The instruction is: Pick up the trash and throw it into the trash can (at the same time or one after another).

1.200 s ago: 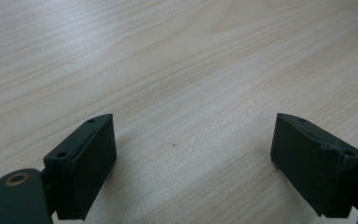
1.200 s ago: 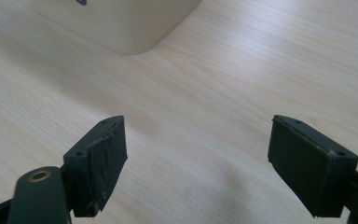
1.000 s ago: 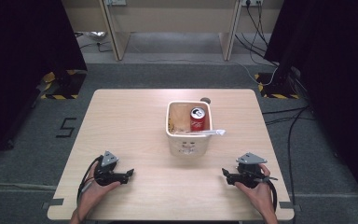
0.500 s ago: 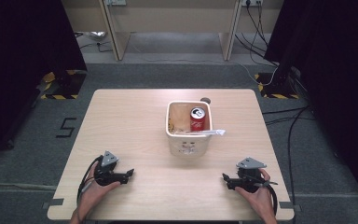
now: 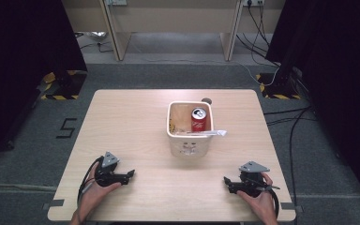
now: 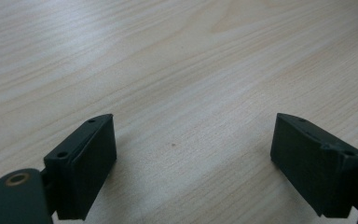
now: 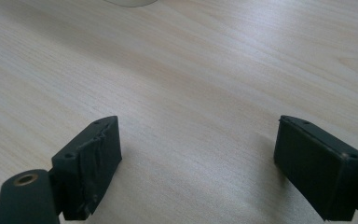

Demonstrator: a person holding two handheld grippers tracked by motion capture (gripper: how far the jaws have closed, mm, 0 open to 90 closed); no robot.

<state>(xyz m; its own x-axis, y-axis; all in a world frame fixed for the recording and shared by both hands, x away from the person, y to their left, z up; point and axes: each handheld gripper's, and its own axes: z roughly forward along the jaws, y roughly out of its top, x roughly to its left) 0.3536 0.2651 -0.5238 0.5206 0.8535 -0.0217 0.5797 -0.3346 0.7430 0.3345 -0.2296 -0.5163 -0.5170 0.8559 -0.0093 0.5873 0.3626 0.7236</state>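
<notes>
A white square bin (image 5: pixel 187 143) stands on the light wooden table (image 5: pixel 126 122), right of centre. Inside it a red drink can (image 5: pixel 198 119) stands upright beside some pale scraps, and a white strip (image 5: pixel 212 133) lies across its front rim. My left gripper (image 5: pixel 130 174) rests on the table near the front left, held by a hand, jaws pointing right. My right gripper (image 5: pixel 226 180) rests near the front right, jaws pointing left. In the left gripper view the left gripper (image 6: pixel 193 154) is open over bare wood. In the right gripper view the right gripper (image 7: pixel 198 158) is open, with the bin's base (image 7: pixel 130 2) at the top edge.
A small dark round thing (image 5: pixel 207 100) lies on the table behind the bin. Grey carpet surrounds the table, with cables (image 5: pixel 286 122) on the floor at the right and a desk frame (image 5: pixel 168 23) beyond the far edge. A "5" mark (image 5: pixel 67 127) is on the floor at the left.
The right hand and its gripper have slid slightly toward the table's front edge. The left gripper, the bin and the can have stayed put.
</notes>
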